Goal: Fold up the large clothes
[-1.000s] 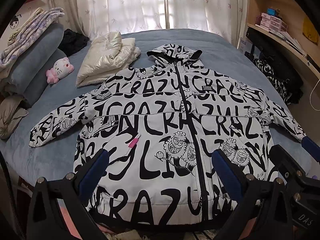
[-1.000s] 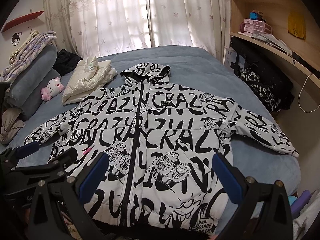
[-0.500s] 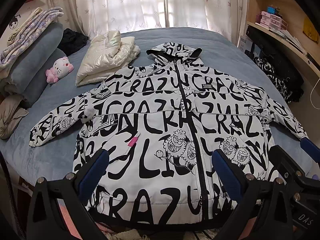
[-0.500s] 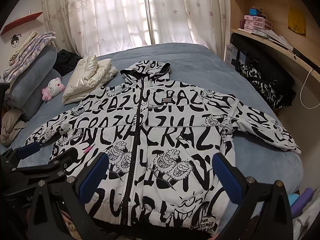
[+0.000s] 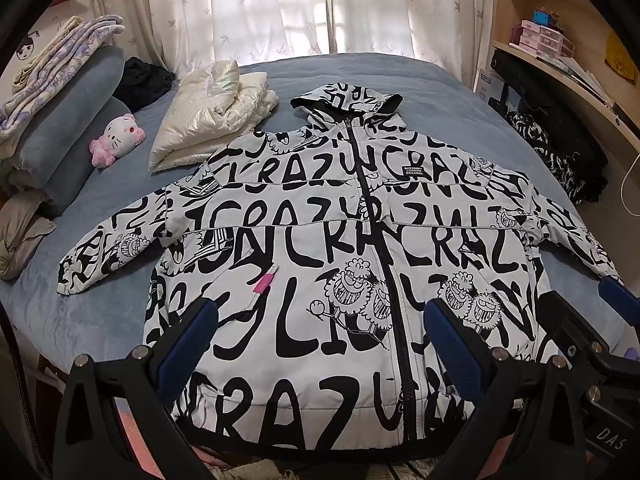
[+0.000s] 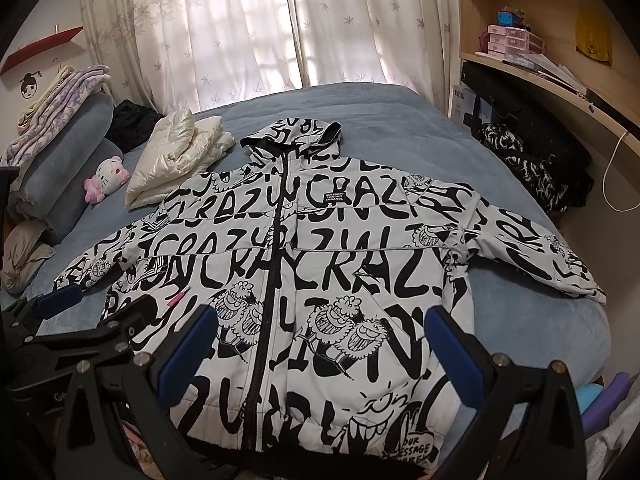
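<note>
A large white hooded jacket (image 5: 340,248) (image 6: 320,264) covered in black lettering lies face up and zipped on the blue bed (image 5: 432,88), sleeves spread to both sides, hood toward the window. My left gripper (image 5: 320,344) hovers open above the hem, left of the zip, holding nothing. My right gripper (image 6: 320,344) hovers open above the hem on the right of the zip, also holding nothing. Each gripper shows at the edge of the other's view.
A folded cream puffer jacket (image 5: 208,124) lies left of the hood. A pink and white plush (image 5: 116,140), rolled blue bedding (image 5: 80,120) and folded blankets sit at the left. Dark clothes (image 5: 560,148) pile at the bed's right edge below wooden shelves (image 6: 560,80).
Both cameras have drifted slightly back and up, so the jacket sits a little lower in view. The jacket itself has not moved and both grippers stay open.
</note>
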Demonstrator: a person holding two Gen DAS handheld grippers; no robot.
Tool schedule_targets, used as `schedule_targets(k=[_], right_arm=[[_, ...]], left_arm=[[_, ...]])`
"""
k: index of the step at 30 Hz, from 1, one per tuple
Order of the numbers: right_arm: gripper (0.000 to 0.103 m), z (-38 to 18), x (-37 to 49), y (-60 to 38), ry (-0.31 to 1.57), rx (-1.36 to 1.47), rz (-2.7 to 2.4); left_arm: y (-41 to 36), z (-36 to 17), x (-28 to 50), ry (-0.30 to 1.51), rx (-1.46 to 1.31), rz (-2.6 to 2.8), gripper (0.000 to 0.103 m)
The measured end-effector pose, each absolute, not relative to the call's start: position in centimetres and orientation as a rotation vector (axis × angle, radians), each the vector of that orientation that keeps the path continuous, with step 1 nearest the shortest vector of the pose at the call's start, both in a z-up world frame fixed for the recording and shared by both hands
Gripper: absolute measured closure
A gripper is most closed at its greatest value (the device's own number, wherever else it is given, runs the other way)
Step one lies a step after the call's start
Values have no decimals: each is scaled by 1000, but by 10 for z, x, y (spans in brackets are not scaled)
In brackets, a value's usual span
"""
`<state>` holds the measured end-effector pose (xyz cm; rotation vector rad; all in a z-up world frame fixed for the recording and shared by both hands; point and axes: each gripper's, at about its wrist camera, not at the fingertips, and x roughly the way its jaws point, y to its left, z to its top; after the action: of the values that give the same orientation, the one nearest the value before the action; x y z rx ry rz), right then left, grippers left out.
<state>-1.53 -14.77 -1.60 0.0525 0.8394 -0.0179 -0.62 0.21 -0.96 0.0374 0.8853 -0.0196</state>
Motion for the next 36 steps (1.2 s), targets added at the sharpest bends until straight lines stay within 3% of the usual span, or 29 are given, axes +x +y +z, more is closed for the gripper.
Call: schedule_targets(k=[36], right_arm=[[1,-30,-21,-145,898,193,43]], left_arm=[[-12,-20,-3,900,37,-58,3]])
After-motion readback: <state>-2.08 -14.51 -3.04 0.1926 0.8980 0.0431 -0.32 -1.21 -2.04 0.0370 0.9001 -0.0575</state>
